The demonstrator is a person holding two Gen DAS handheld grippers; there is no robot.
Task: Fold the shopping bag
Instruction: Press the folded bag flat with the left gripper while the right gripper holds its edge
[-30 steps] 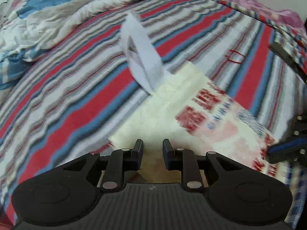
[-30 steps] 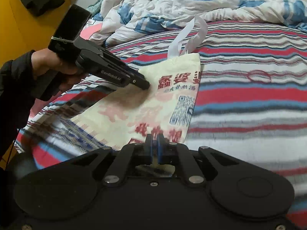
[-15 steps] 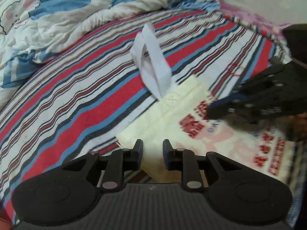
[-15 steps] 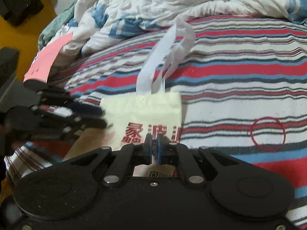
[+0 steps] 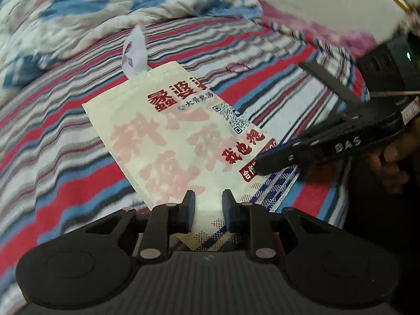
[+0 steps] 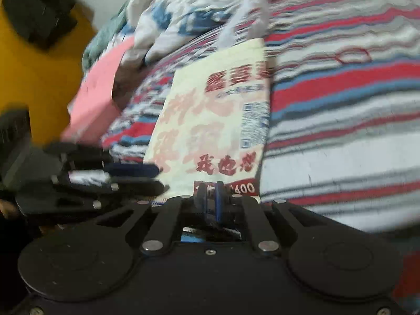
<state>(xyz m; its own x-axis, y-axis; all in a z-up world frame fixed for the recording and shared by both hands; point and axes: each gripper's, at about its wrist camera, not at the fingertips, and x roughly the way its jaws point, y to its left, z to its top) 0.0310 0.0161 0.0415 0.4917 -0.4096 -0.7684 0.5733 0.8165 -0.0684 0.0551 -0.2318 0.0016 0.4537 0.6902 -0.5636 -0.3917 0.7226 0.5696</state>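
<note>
Both tongs work at the near, bottom end of the cream non-woven shopping bag with red printed characters (image 5: 181,141): our left tongs (image 5: 208,206) stand spread with a clear gap between the blue pads, poised over the bag's bottom edge without gripping it, while our right tongs (image 6: 210,199) are pressed nearly together, and we cannot tell from the blurred right wrist view whether a layer of the bag is pinched between them. The bag lies flat and lengthwise on the red, blue and white striped bedsheet (image 5: 52,157), printed face up, its white ribbon handles (image 5: 134,52) standing up at the far end. We judge that it already looks narrowed by one lengthwise fold, since a blue chequered panel (image 5: 273,189) peeks out along its right side, though that is a reading and not a certainty. What remains, as we see it, is to bring the bottom end up toward the handles, and perhaps to tuck those in. Beyond lie a rumpled white and blue quilt (image 5: 92,15) and, to the left in the right wrist view, a pink flat box (image 6: 97,97).
</note>
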